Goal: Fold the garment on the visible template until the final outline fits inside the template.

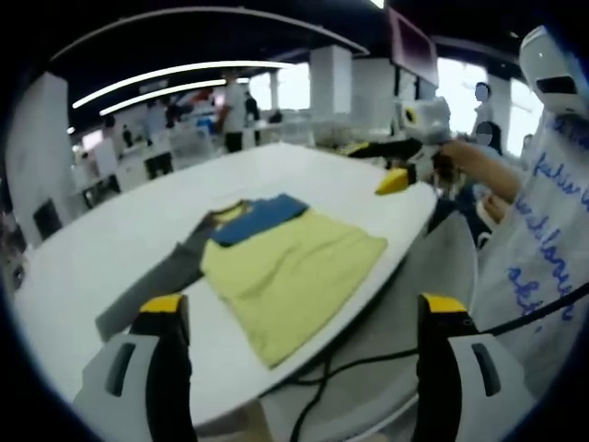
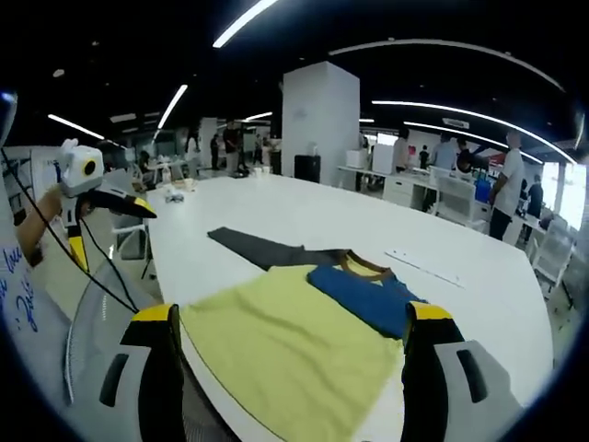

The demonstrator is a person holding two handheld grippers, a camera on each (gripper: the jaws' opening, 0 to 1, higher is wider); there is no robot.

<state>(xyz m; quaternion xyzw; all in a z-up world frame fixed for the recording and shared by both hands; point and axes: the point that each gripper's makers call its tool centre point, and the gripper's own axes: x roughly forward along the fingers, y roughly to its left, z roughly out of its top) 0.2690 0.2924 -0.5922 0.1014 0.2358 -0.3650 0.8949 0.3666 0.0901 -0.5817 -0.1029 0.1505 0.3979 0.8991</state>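
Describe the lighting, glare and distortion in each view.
Left gripper view: bright windows at upper right wash out, the white table edge bows strongly, and the background people are soft. Right gripper view: ceiling light strips curve with the fisheye, the garment is evenly lit with little shadow, and a window glares at far right.

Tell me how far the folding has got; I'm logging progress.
Partly folded, it seems: the garment lies flat on the white table, its blue part turned over the yellow, one grey sleeve still stretched out. Nothing is in hand: left gripper and right gripper hover open above it. Left to do: fold in the sleeve and the remaining folds. I can't make out a template.
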